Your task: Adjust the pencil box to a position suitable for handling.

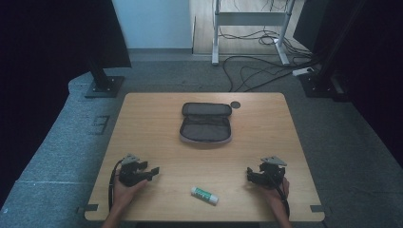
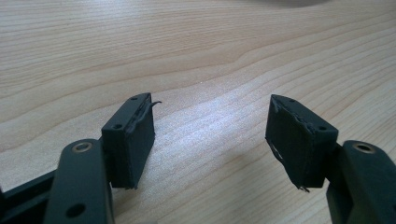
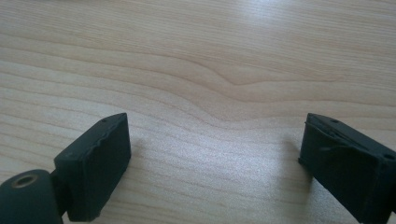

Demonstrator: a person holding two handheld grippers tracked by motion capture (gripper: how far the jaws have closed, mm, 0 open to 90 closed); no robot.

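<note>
High view: a person is sitting at the near edge of the table (image 1: pixel 142 123), a gripper in each hand, both resting low on the wood.
Left gripper (image 1: pixel 153 172): sitting near-left, jaws pointing right toward the middle; in the left gripper view (image 2: pixel 210 135) its jaws are standing wide apart with bare wood between them, so it is holding nothing.
Right gripper (image 1: pixel 249 175): sitting near-right, jaws pointing left, mirroring the other; in the right gripper view (image 3: pixel 215 163) the jaws are spread wide over bare wood, gripping nothing.
Glue stick (image 1: pixel 205 195): lying flat on its side at the near edge, between the two grippers and apart from both, slightly nearer the right one; white with green marking, its length running left-far to right-near. Lying flat, it is offering its round sides to a pinch from above.
Case (image 1: pixel 205 128): lying at the table's centre, well beyond the stick, unzipped and spread open with the lid folded toward the far side; the dark lining is facing up, seemingly waiting to take the stick.
Dark disc (image 1: pixel 235 104): sitting just right of the case's far corner; what it is I cannot tell.
Stance: both grippers are flanking the stick with jaws parted, which is reading as a ready pose, with neither yet reaching.
Step judged: picking up the stick is coming first; nothing is yet in the case.
</note>
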